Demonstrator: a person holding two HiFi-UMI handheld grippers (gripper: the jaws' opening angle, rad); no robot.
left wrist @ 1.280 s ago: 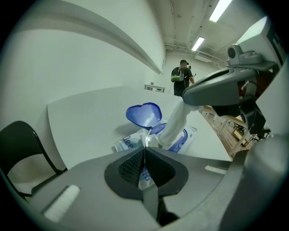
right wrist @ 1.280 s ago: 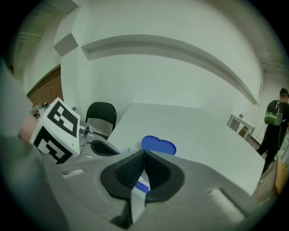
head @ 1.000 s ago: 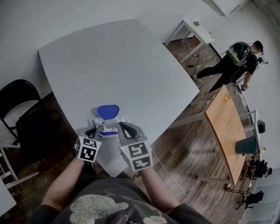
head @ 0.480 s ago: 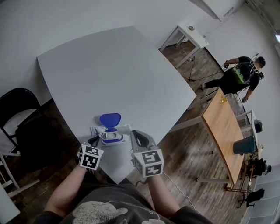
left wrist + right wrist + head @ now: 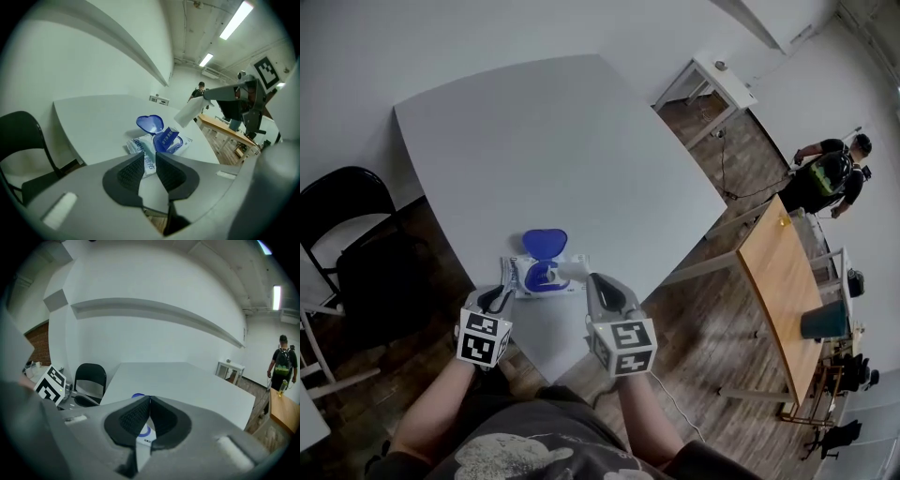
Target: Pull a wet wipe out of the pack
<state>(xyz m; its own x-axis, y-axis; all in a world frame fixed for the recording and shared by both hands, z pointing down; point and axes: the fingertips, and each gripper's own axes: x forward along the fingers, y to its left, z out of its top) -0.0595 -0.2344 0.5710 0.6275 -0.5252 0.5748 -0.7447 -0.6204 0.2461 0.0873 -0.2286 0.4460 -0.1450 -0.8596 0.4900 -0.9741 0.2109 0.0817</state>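
Left hand-held gripper (image 5: 499, 296) has just opened empty, drawn back from the pack (image 5: 546, 278).

The pack (image 5: 546, 281) is white with blue print, its lid (image 5: 544, 243) deep blue, and the wipe (image 5: 572, 271) white. The tabletop (image 5: 553, 141) is pale grey, the chair (image 5: 347, 202) black, the floor (image 5: 694, 319) brown wood. The cubes (image 5: 482, 337) bear black-and-white squares.

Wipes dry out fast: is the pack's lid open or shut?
Open: the blue lid stands flipped up, clear of the pack.
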